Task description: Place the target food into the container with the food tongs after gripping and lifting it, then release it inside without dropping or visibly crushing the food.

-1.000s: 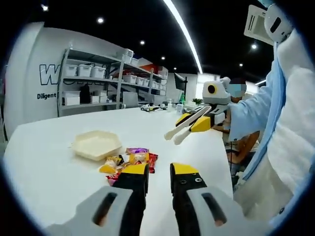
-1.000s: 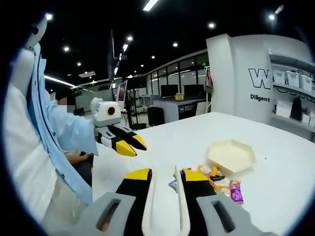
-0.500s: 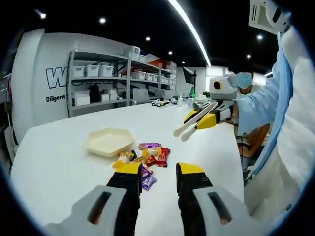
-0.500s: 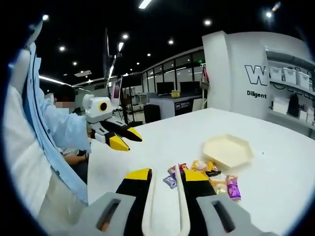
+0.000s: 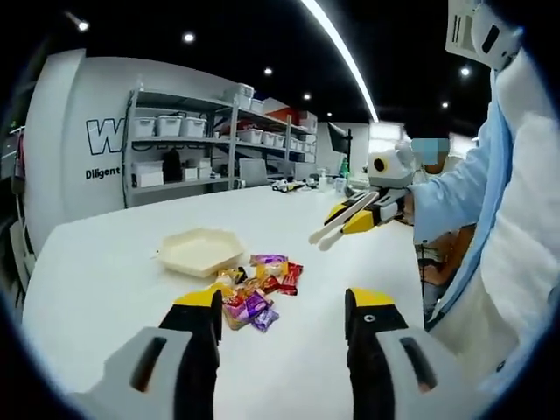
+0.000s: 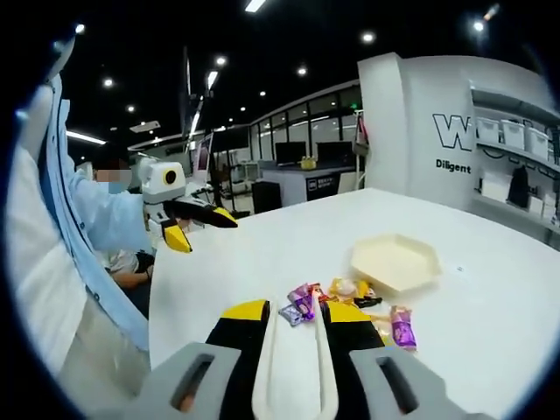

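Candies lay in a small heap on the white table, just beside the tray and nearer the grippers than it was; nothing had been lifted, so the task seemed to stand at the approach, before any grip.

By size, the table came first: broad, smooth, matt white, with a rounded near edge. The tray was a shallow hexagon of pale cream plastic with a raised rim, and it held nothing. The tongs were cream plastic too, two long flat blades running side by side with a narrow gap between them. The candies were smallest: crinkled glossy wrappers in purple, red, yellow and orange, some twisted at the ends, lying loosely touching.

The left gripper stood wide apart and held nothing, its jaws yellow-tipped over black. The right gripper was clamped on the tongs, whose blades rose between its jaws; the same gripper hung above the table's far side, tongs pointing down toward the heap.

The next move probably called for lowering the tong tips over one candy at the heap's edge and closing gently, since the slick wrappers could slip.
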`<state>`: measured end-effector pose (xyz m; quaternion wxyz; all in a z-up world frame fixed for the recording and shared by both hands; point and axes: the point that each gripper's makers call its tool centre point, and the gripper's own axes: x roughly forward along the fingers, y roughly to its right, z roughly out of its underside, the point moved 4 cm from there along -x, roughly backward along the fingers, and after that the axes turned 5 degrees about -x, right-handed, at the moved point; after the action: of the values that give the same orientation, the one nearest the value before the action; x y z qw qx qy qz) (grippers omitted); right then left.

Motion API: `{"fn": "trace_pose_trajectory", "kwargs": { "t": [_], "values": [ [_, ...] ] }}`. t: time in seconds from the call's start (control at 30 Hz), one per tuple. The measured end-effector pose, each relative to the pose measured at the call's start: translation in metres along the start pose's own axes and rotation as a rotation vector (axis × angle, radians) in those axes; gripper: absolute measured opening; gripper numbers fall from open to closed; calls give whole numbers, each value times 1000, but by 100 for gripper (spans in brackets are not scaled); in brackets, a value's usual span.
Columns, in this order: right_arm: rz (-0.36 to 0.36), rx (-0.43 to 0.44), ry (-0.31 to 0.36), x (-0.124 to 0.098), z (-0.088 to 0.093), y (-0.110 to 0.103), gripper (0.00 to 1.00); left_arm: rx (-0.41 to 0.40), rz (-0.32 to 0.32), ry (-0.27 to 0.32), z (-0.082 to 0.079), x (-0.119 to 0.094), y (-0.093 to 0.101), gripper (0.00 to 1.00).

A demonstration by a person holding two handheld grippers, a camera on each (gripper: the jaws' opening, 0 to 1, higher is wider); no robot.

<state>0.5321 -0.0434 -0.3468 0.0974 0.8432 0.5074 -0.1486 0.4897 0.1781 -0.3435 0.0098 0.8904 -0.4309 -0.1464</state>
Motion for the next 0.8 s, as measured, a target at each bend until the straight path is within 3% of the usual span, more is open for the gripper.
{"fn": "trace_pose_trajectory", "kwargs": {
  "t": [0.43,0.8],
  "values": [
    [16,8,-24,-3,10,10,17,-15,-7,-18,3,-10,3,62],
    [0,-4,-62,15,20,22,17,-24,-14,-25,3,-13,2,63]
  ]
}}
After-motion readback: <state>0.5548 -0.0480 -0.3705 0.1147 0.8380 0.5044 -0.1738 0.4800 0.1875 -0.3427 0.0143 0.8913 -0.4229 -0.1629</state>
